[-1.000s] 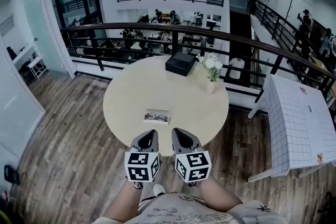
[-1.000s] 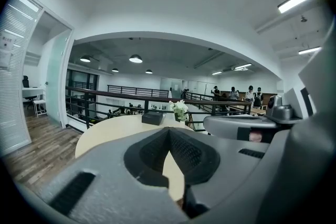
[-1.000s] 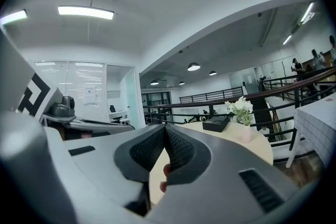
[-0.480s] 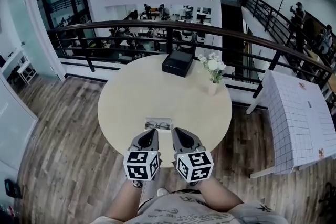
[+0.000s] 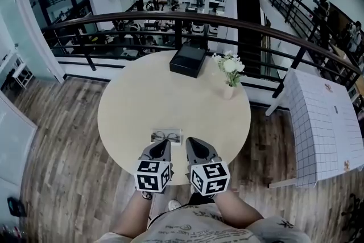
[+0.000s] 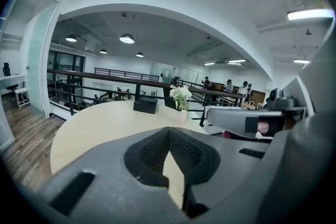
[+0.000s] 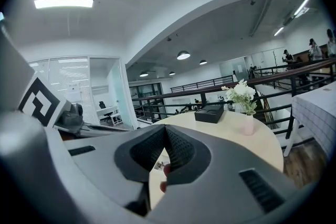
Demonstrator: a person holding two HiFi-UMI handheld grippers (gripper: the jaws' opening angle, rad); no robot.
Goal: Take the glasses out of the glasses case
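What changed: We have moved closer to the round surface (image 5: pixel 170 99). A second ago the glasses case (image 5: pixel 166 136) lay a bit ahead of us. Now it sits just in front of the left gripper (image 5: pixel 161 146).
What it means: We think the case is now close enough to reach. The job has not really begun yet.
Where the glasses are: The glasses (image 5: pixel 165 135) lie inside the case, and we can see them from above. The case is near the edge of the surface closest to us.
Left gripper: We hold it low at the near edge, pointing forward at the case. Its fingers (image 6: pixel 186 152) are pressed together and hold nothing.
Right gripper (image 5: pixel 195 146): It is side by side with the left one, pointing forward just to the right of the case. Its fingers (image 7: pixel 181 149) are closed too, with nothing in them.
Next: We think the fingers must open before they can pick up the glasses.
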